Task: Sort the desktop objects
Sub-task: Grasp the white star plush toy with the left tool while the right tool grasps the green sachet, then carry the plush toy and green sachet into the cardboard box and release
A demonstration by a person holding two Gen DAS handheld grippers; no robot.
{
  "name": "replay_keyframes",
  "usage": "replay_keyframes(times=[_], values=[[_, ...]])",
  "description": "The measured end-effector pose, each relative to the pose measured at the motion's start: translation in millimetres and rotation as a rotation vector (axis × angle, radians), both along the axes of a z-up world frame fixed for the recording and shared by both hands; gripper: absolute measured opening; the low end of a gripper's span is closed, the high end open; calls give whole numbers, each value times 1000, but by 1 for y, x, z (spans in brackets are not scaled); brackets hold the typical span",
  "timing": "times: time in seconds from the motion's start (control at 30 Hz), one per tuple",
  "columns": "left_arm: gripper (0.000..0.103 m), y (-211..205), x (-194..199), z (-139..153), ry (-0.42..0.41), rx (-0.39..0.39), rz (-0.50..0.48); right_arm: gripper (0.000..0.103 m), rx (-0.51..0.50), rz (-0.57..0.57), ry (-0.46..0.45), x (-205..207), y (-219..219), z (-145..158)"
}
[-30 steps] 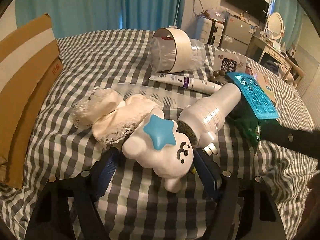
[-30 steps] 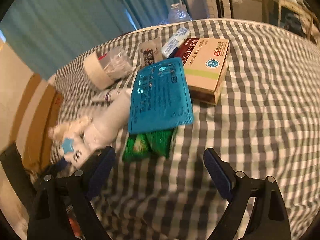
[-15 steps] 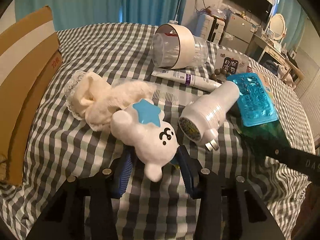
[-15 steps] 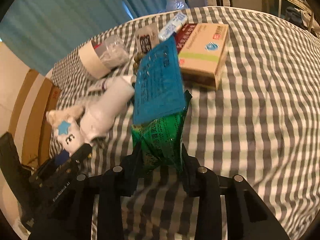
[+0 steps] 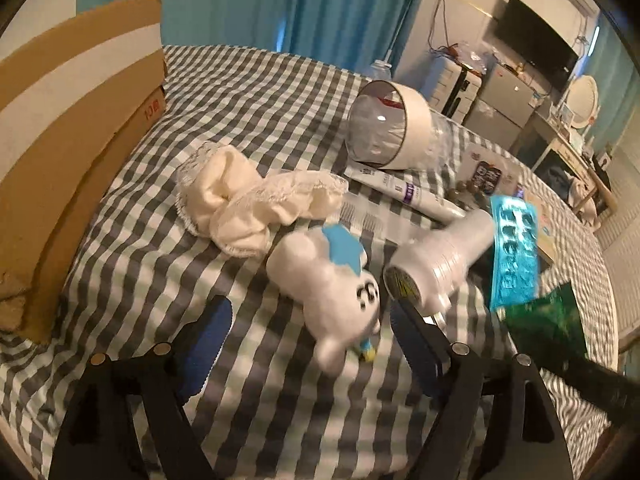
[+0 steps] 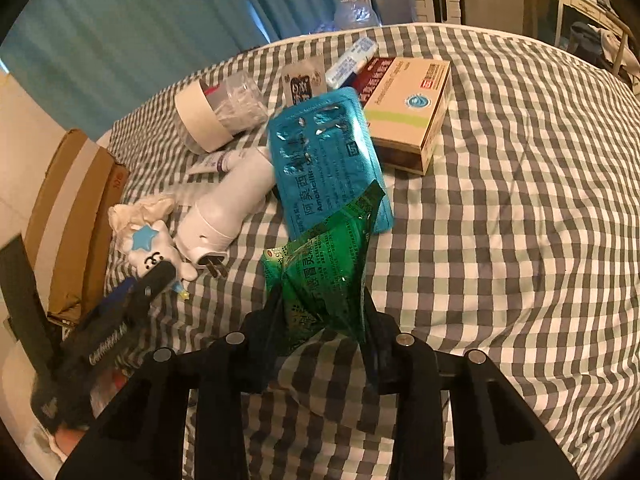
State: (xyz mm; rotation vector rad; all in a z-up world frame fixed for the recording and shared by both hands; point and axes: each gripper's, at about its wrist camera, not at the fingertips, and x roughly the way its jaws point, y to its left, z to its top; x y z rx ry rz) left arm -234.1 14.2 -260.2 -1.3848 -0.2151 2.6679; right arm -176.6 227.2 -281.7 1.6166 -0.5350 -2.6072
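Observation:
My right gripper (image 6: 320, 308) is shut on a green medicine sachet (image 6: 326, 268) and holds it above the checked cloth; the sachet also shows in the left wrist view (image 5: 546, 320). My left gripper (image 5: 308, 328) is open, and a white bear toy with a blue star (image 5: 328, 280) lies loose between its fingers; the toy also shows in the right wrist view (image 6: 150, 250). A white plug-in bottle (image 5: 440, 260) lies just right of the toy. A blue blister pack (image 6: 324, 164) lies beyond the sachet.
A cream lace cloth (image 5: 248, 204), a tube (image 5: 404, 190), a jar with a white band (image 5: 392, 128) and a medicine box (image 6: 408, 104) lie on the checked cloth. A cardboard box (image 5: 60, 120) stands at the left edge.
My left gripper has opened and let go of the bear toy, which now lies on the cloth. My right gripper shut on the green sachet and has lifted it.

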Motion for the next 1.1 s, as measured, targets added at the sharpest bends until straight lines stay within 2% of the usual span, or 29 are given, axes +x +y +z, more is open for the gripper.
replay_keyframes(times=[0.07,0.1,0.13,0.17,0.3,0.47,0.63,0.77,0.9,1.1], values=[[84,4,-8,-5,-16,-10,-4,34,-4,0,-7,-3,-1,-4],[78,5,-13,-10,-31,-40,4,34,-7,0,-10,-4,0,-7],[66,6,-16,-13,-46,-54,10,34,-6,-1,-11,-6,-1,-9],[61,5,-16,-14,-52,-43,16,34,-6,-2,-14,-7,0,-12],[58,-5,-7,-12,-51,45,23,34,-33,-18,-22,-6,5,-21],[58,-20,16,-2,-46,68,28,33,-12,-30,32,15,-2,3],[58,-28,42,25,-12,43,31,33,14,-21,57,34,-15,21],[58,-41,65,54,17,112,75,33,38,-8,88,52,-26,39],[58,-34,83,96,94,19,44,33,133,21,147,71,-43,63],[58,-39,105,150,211,-36,3,33,138,50,221,98,-64,101]])
